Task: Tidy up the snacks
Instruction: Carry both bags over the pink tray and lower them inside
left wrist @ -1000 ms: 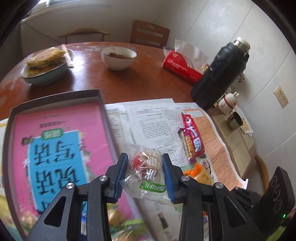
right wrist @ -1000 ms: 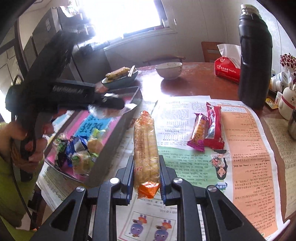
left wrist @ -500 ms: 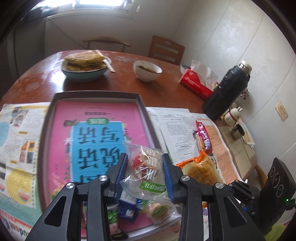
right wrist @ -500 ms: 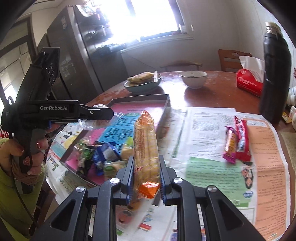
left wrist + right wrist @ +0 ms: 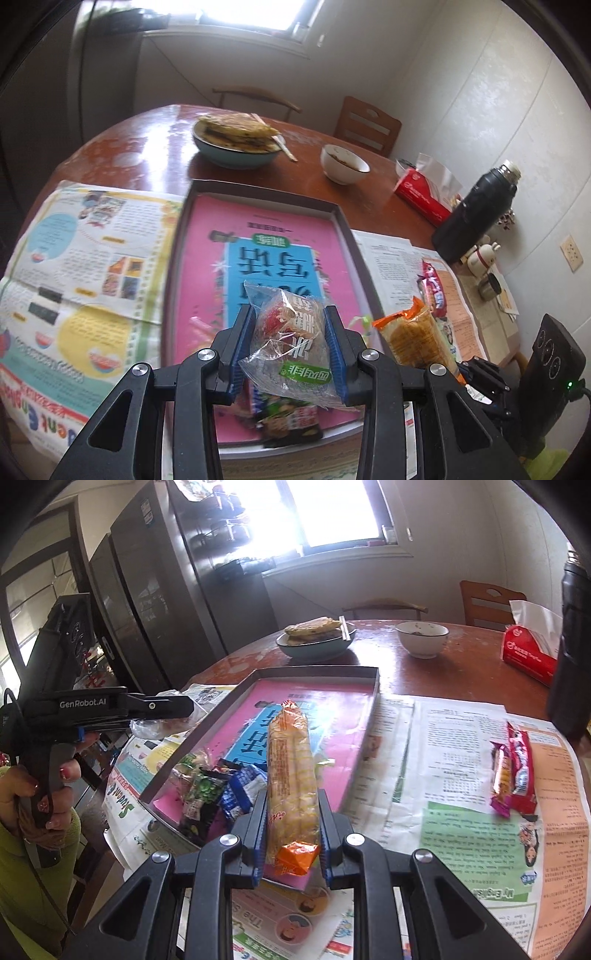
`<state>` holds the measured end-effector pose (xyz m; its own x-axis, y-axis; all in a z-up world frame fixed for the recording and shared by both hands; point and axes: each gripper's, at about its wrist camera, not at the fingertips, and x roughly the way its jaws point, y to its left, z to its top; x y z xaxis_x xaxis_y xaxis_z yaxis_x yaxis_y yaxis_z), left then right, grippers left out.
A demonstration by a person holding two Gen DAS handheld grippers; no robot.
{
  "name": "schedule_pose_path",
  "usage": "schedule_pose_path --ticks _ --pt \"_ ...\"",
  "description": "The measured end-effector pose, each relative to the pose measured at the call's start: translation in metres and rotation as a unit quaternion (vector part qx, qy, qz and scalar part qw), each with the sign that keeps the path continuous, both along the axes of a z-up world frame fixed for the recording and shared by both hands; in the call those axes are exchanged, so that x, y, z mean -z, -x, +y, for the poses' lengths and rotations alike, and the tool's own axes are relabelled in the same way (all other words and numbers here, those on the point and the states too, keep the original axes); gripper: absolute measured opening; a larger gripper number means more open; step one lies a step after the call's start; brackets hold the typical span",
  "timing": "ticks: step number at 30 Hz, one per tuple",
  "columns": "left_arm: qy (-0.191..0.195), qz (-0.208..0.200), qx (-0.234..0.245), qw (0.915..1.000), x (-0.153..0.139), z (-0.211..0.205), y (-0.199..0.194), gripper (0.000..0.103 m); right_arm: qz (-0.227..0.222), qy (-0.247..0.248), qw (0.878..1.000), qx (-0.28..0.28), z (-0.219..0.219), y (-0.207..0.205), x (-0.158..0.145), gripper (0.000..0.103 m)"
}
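My left gripper (image 5: 291, 332) is shut on a clear candy bag (image 5: 291, 347) with a green label, held above the near end of the grey tray (image 5: 343, 229) with its pink and blue lining. In the right wrist view that same gripper (image 5: 177, 712) hovers left of the tray (image 5: 375, 698). My right gripper (image 5: 291, 827) is shut on a long orange cracker pack (image 5: 291, 775), over the tray's near right corner. Several small snack packets (image 5: 214, 790) lie in the tray's near end. Two red and pink snack bars (image 5: 513, 771) lie on the newspaper to the right.
Newspapers (image 5: 85, 273) cover the round wooden table (image 5: 458, 668). At the far side stand a bowl of flatbread (image 5: 236, 140), a small white bowl (image 5: 345, 168), a red tissue box (image 5: 421, 194) and a black flask (image 5: 476, 214). A person's hand (image 5: 40, 794) holds the left gripper's handle.
Both grippers have swung left with their snacks, from over the newspaper to above the tray. The left one travelled further, and the tray now fills the middle of its view.
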<state>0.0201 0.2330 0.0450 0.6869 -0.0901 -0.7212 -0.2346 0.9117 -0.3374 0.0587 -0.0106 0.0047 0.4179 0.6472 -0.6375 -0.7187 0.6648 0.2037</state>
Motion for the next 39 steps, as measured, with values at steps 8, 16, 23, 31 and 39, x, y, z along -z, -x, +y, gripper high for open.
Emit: schedule_pose_path --ticks 8,16,23,31,39 --pt "-0.004 0.010 -0.009 0.9999 0.009 0.011 0.019 0.039 0.000 0.008 1.000 -0.016 0.021 0.003 0.002 0.023" --pt "-0.015 0.026 -0.003 0.9996 0.021 0.008 0.024 0.039 0.003 0.012 1.000 -0.016 0.032 -0.001 0.005 0.023" --pt "-0.015 0.039 0.010 0.9991 0.032 0.001 0.022 0.039 0.009 0.015 1.000 -0.023 0.041 -0.001 0.008 0.023" --pt "-0.018 0.044 0.018 0.9987 0.040 -0.003 0.015 0.039 0.011 0.021 0.999 -0.025 0.047 0.000 0.010 0.023" --pt "-0.023 0.051 0.022 0.9982 0.046 -0.005 0.010 0.039 0.008 0.020 1.000 -0.019 0.045 -0.004 0.007 0.023"
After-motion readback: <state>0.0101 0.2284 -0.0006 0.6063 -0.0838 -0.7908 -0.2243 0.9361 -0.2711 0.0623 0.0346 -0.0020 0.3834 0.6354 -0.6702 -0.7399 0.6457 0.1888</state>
